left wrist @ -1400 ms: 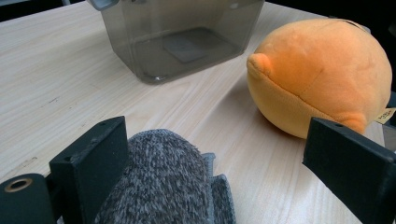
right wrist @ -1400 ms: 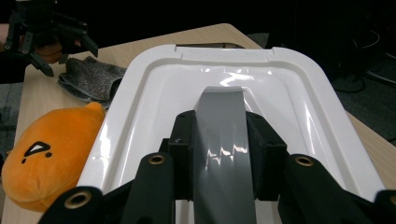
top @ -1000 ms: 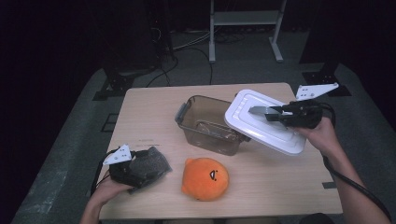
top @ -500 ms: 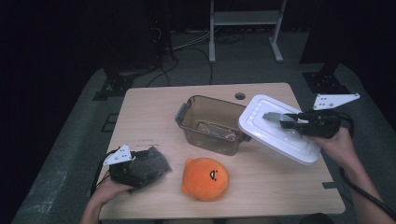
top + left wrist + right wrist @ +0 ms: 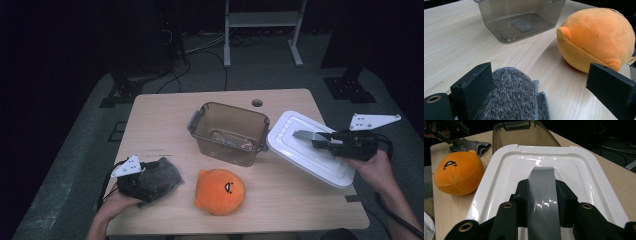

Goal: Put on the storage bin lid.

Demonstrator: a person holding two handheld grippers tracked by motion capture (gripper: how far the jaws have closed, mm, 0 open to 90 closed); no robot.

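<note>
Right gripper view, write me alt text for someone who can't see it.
The right gripper clamps its two black jaws on the grey handle of a white plastic lid above a pale wooden table. Beyond the lid stands an open smoky-clear plastic tub, with a round orange plush toy at left.

orange plush (image 5: pixel 220 191), wood table (image 5: pixel 160 125), metal rack (image 5: pixel 262 20)

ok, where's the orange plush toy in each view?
High view: orange plush toy at lower centre of the wooden table, in front of the clear bin.
Left gripper view: upper right, right of the bin.
Right gripper view: left edge, beside the white lid.
Shared landmark: the clear bin, also at top centre of the right gripper view.
</note>
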